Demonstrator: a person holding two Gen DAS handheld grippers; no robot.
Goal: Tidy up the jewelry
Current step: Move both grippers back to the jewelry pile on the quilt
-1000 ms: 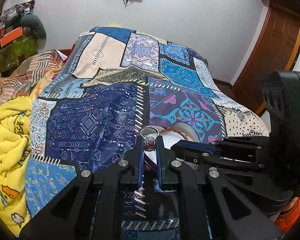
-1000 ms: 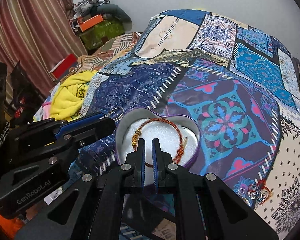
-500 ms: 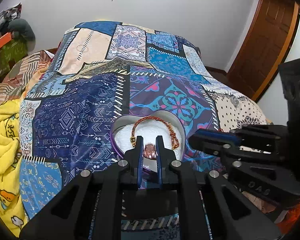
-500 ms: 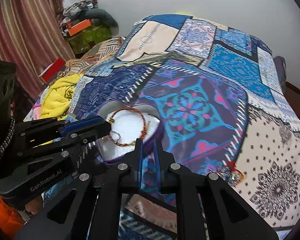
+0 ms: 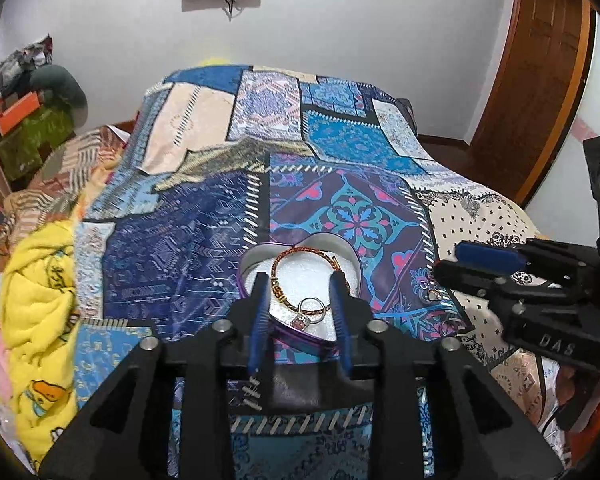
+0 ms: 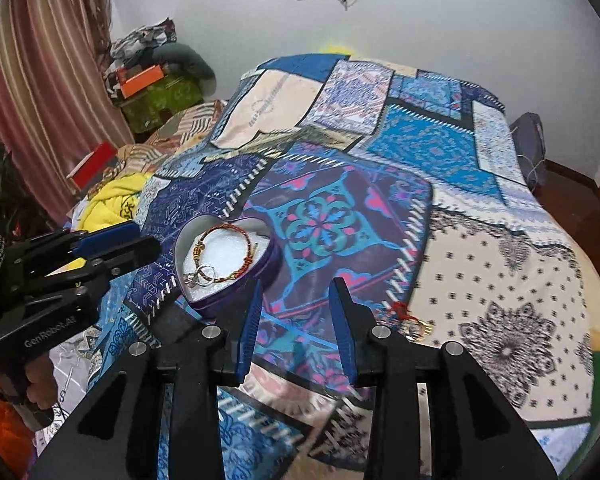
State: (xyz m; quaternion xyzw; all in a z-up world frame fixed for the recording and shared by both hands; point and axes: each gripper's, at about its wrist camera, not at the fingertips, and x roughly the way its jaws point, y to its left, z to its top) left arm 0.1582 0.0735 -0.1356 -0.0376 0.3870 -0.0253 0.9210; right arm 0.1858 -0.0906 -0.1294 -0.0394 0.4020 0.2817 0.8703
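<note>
Both spread and empty: left hand-held gripper (image 5: pixel 300 300) over heart tin (image 5: pixel 356 268) holding ring (image 5: pixel 310 306) and bracelet (image 5: pixel 300 254); right hand-held gripper (image 6: pixel 296 312) near possibly another red trinket (image 6: pixel 410 320) on bed (image 6: pixel 500 280).

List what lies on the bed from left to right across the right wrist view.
Left tongs → heart-shaped tin holding the braided bracelet and ring → right tongs → red-thread jewelry piece on the bedspread.
</note>
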